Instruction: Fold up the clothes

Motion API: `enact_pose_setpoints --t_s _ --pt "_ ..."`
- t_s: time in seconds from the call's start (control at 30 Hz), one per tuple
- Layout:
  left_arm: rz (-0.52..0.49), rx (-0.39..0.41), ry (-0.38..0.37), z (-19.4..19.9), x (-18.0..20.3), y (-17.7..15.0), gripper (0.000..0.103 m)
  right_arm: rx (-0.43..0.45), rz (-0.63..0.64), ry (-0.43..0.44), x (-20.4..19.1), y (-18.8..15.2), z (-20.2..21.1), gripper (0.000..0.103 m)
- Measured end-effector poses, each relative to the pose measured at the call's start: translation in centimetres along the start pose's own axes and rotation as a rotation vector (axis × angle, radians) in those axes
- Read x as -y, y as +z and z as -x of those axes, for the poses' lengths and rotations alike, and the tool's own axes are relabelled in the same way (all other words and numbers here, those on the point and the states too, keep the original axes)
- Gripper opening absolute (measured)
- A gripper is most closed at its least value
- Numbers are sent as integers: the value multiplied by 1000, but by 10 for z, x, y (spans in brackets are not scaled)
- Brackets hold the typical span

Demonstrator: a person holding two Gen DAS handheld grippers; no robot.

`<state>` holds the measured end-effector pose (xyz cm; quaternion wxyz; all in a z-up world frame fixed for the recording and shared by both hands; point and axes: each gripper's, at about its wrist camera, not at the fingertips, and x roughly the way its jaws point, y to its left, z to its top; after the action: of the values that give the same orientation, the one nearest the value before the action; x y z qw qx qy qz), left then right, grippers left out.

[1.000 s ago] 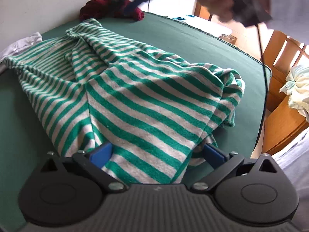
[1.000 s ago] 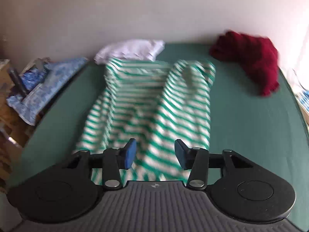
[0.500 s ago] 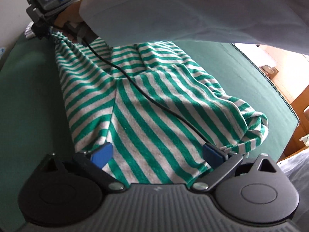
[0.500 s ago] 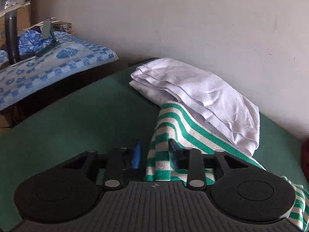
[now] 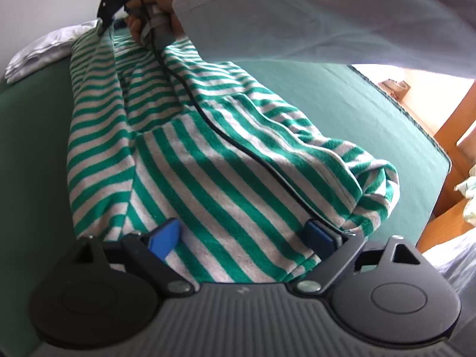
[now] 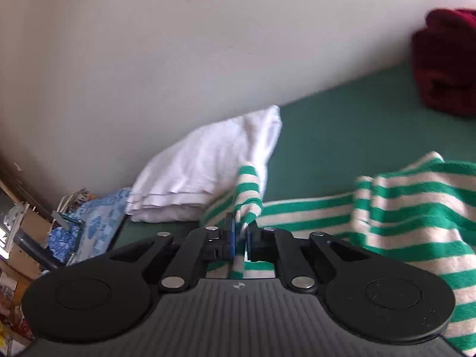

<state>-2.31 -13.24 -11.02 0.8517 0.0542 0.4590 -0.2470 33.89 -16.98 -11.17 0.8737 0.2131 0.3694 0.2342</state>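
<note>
A green-and-white striped garment point(image 5: 226, 160) lies stretched along the green table point(image 5: 372, 95). My left gripper point(image 5: 241, 238) stands open over its near end. The cloth passes under and between the blue pads point(image 5: 163, 238), which do not press on it. At the far end my right gripper point(image 6: 241, 238) is shut on a corner of the striped garment point(image 6: 248, 196), and the corner stands up between its pads. In the left wrist view the right gripper point(image 5: 101, 29) shows at the top, held by a hand point(image 5: 154, 0) in a pale sleeve.
A folded white cloth point(image 6: 208, 163) lies by the wall just behind the held corner. A dark red garment point(image 6: 446, 59) sits far right. A blue patterned cloth point(image 6: 95, 214) and clutter lie past the table's left edge. A black cable point(image 5: 238, 145) trails over the stripes. Wooden furniture point(image 5: 452, 125) stands beyond the right edge.
My right gripper went from open above the garment to its far corner, shut on it and drew it up beside the white cloth. My left gripper shifted slightly, its jaws still wide.
</note>
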Motion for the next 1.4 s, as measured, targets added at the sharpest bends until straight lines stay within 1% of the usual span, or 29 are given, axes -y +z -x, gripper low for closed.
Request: enact_pose_setpoints --t_s 0.03,0.07,0.13,0.17,0.2,0.23,0.27,0.33,0.37,0.4,0.43,0.47,0.5,0.57,0.6,0.63,0.67,0.7,0.77,0.9,0.97,1.03,1.1,1.13,1.2,1.27,1.33,1.37,1.4 --pt "-9 -4 -1 0 0 0 92 -4 -17 -25 8 -3 2 24" --pt "-15 -8 -5 1 0 1 92 -7 -33 -50 15 -5 4 24" --pt "-25 -15 -14 3 -1 3 91 34 -31 -17 16 -7 21 25" --pt "-29 -10 -22 6 -2 7 89 55 -29 2 15 -8 30 33" --pt "-33 7 -31 10 -2 11 89 56 -17 7 14 -8 34 39" --pt "-36 30 -29 12 -3 15 90 55 -5 10 12 -8 38 49" --pt "-36 50 -15 12 -5 19 93 53 8 13 10 -8 41 53" --pt "-38 91 12 12 -8 26 96 2 31 17 5 -10 37 53" --pt "-31 94 23 8 -10 30 96 -29 41 20 3 -13 32 52" --pt "-11 72 24 0 -15 31 94 -60 51 23 0 -15 27 51" --pt "11 52 11 -7 -19 31 90 -70 61 -10 0 -18 24 44" --pt "32 36 -11 -13 -22 29 89 -78 70 -46 -1 -22 21 35" --pt "45 25 -25 -17 -23 28 88 -68 53 -44 0 -22 27 30" --pt "18 27 -34 -14 -17 24 88 -44 11 -32 4 -24 40 39" --pt "1 31 -45 -11 -14 22 89 -53 -8 34 5 -27 51 41" --pt "-10 37 -59 -5 -13 19 91 -86 -15 118 5 -33 66 42" --pt "-17 45 -67 2 -13 15 96 -129 -4 189 3 -41 82 42" --pt "-24 53 -75 8 -13 12 98 -181 28 256 0 -51 97 42" --pt "-33 44 -86 19 -16 3 99 -288 147 339 -6 -78 137 42" --pt "-44 44 -123 39 -23 -11 99 -303 163 209 6 -120 203 43" --pt "-51 51 -157 48 -25 -14 100 -308 168 141 12 -141 235 47" --pt "-45 75 -198 55 -28 -17 100 -280 165 74 12 -155 256 50" --pt "-19 91 -236 58 -34 -19 100 -229 127 33 14 -166 260 55" --pt "-5 93 -252 59 -38 -19 100 -226 96 26 15 -169 257 55" --pt "19 86 -266 58 -44 -20 100 -212 71 -1 12 -179 251 51" --pt "24 86 -266 58 -49 -23 100 -192 121 5 0 -188 247 34" --pt "20 79 -257 57 -52 -25 100 -160 219 -25 -15 -199 247 32" --pt "19 70 -252 55 -53 -27 100 -146 237 -52 -17 -201 249 19" --pt "18 59 -248 53 -53 -28 100 -132 253 -81 -20 -202 252 9"
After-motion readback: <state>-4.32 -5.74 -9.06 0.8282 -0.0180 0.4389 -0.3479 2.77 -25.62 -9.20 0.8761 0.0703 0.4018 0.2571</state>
